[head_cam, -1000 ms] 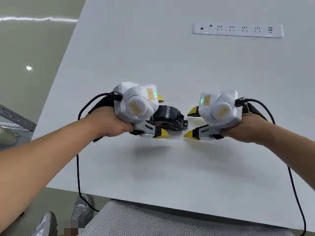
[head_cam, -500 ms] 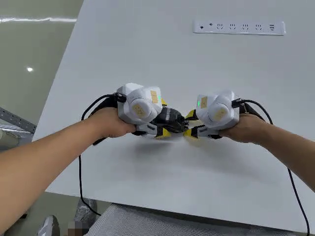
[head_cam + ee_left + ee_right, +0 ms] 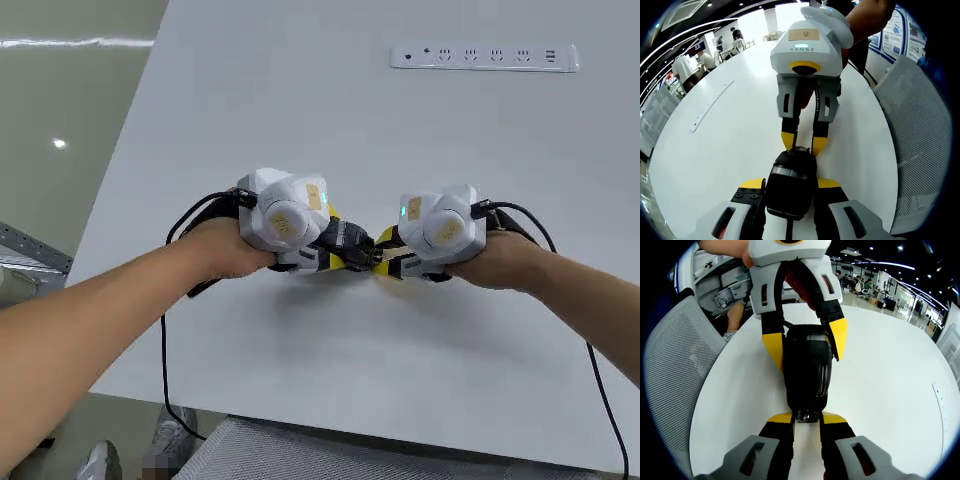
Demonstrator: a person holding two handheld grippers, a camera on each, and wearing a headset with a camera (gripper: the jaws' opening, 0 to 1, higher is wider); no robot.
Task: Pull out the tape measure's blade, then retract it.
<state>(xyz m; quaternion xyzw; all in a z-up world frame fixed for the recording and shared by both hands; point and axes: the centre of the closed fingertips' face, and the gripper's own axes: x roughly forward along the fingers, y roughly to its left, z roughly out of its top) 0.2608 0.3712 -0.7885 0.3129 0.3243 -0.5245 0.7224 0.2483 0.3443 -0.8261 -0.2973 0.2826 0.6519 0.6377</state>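
Nearer now, right hand-held gripper [image 3: 379, 254] seemingly nips blade tip [image 3: 807, 415] — left hand-held gripper [image 3: 790, 184] clamps boxy black case [image 3: 806, 365].

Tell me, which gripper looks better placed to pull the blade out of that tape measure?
The right, probably. The right gripper has its jaws on either side of the narrow front end of the tape measure. The left gripper already clamps the black case, so it serves better as the anchor.

We are in an open-plan office: a long white table [image 3: 300, 100] with a power strip [image 3: 484, 57] at the head view's upper right, a mesh chair [image 3: 300, 455] at its bottom, and other people [image 3: 704, 59] upper left in the left gripper view.
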